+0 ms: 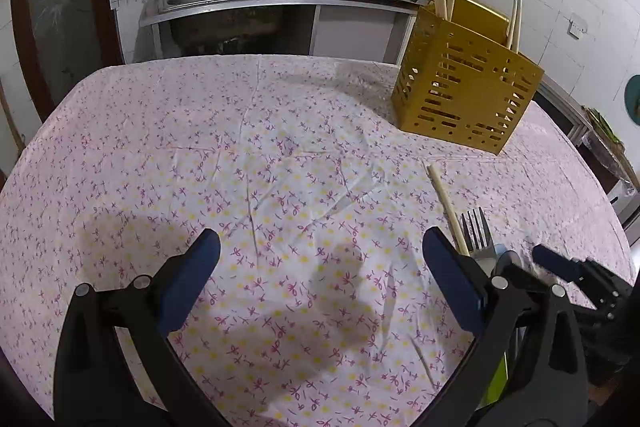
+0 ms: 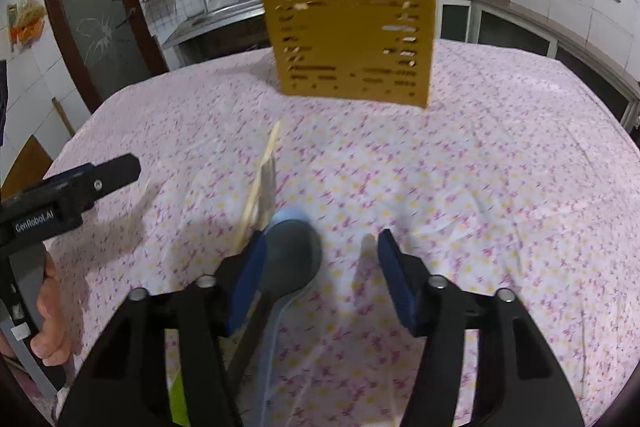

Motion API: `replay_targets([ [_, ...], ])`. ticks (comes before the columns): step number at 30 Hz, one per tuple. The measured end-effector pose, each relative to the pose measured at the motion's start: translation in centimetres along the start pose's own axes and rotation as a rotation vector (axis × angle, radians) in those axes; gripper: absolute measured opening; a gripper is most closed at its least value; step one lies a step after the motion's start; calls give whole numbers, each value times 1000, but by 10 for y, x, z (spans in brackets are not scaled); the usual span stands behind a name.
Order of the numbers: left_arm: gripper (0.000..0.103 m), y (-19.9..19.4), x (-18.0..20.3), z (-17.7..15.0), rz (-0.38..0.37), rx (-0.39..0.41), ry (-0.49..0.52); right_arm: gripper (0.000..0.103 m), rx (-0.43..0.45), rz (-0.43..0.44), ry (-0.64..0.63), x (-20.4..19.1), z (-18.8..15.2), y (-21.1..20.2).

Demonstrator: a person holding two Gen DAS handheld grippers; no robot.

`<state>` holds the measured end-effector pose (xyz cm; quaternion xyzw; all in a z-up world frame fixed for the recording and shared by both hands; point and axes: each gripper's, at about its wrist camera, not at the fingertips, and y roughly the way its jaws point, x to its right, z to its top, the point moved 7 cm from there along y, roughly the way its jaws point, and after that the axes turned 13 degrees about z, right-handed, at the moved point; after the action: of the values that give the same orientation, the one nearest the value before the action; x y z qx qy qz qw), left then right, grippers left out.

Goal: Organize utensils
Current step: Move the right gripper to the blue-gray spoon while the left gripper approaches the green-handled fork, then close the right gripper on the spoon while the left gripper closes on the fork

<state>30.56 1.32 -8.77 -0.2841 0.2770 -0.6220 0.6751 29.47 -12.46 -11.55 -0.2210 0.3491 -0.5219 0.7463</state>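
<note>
Utensils still to be sorted lie bunched near the tabletop's near right edge: a loose chopstick (image 1: 446,209), a metal fork (image 1: 478,231) and a grey spoon (image 2: 294,253) over a pale blue one. The yellow holder (image 1: 460,95) stands toward the far right corner of the tabletop (image 1: 248,155), well apart from them, with two pairs of chopsticks already upright in its left and right compartments.

The left gripper (image 1: 320,279) hovers above bare cloth with its jaws spread wide and nothing between them. The right gripper (image 2: 318,279) sits low over the pile, jaws also spread; the spoon bowl lies between its fingers (image 2: 248,279), close against the left one, but nothing is pinched.

Judging from this, the next step is a pick from the pile, and that is where trouble lies. The pieces overlap, so closing here could catch the spoon together with the blue one beneath, or nudge the chopstick aside. The spoon's rounded bowl may squirt out of flat pads, and the wrinkled cloth could bunch under a low finger. The right view is blurred, so exact contact cannot be told
</note>
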Motion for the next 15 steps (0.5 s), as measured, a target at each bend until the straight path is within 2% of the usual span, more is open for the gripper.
replay_targets([
  [6, 98, 3, 2, -1, -16, -19, 0, 14, -12, 40, 24, 0, 0, 7],
  [10, 98, 5, 5, -3, -28, -35, -3, 7, 0, 59, 26, 3, 3, 4],
  [15, 97, 5, 18, -6, -49, -47, 26, 5, 16, 78, 30, 11, 11, -3],
])
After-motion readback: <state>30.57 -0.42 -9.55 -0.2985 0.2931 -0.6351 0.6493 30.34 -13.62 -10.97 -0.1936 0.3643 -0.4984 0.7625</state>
